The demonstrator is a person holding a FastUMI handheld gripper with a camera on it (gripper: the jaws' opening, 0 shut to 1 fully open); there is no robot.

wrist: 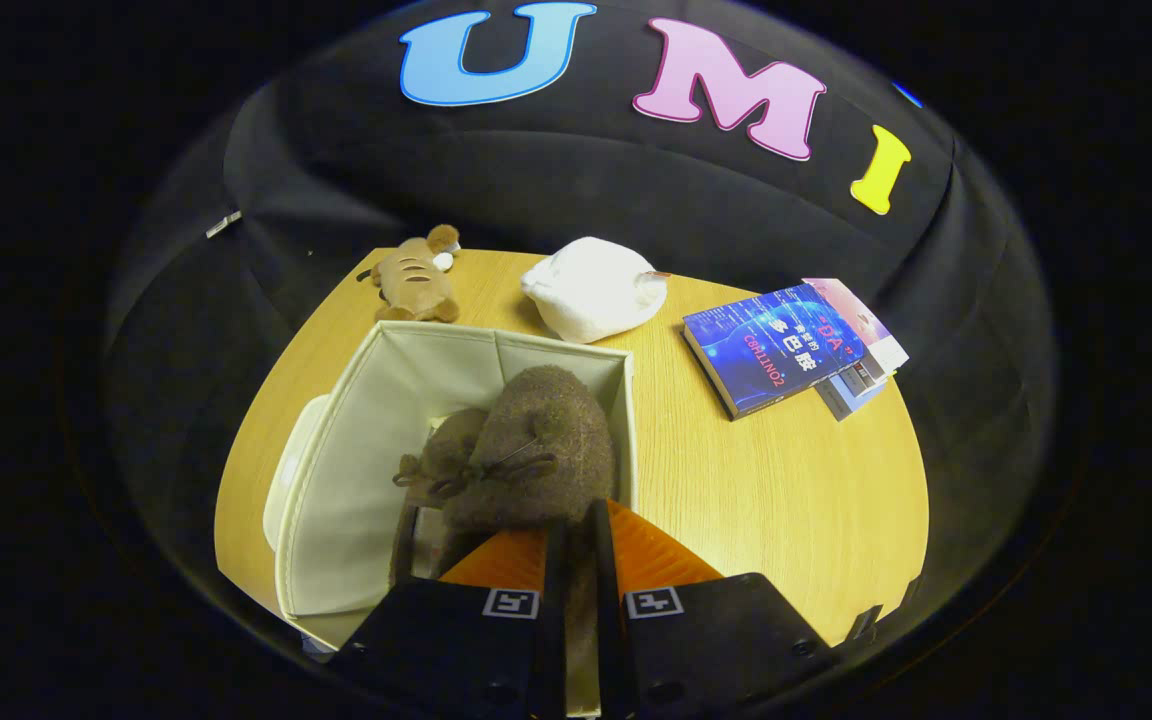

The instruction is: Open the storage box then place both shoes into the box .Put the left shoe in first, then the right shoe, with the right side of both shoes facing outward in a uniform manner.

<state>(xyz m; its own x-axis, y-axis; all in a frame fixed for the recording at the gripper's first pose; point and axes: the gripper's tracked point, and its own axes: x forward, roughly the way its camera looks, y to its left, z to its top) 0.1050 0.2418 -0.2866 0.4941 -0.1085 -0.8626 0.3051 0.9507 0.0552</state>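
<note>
An open cream fabric storage box [376,420] stands on the wooden table [766,480], right below me. My gripper [577,525] is over the box's near right corner, its fingers almost together and pinching the rear edge of a brown fuzzy shoe [546,430]. That shoe hangs toe-forward inside the box along its right wall, laces up. A second brown fuzzy shoe [448,452] sits lower in the box, just left of the held one and partly hidden by it. The box floor is mostly hidden.
A white lid-like piece [286,470] lies against the box's left outer side. Beyond the box are a brown plush toy [416,280] and a white cloth bundle [596,290]. A stack of books [786,345] lies to the right.
</note>
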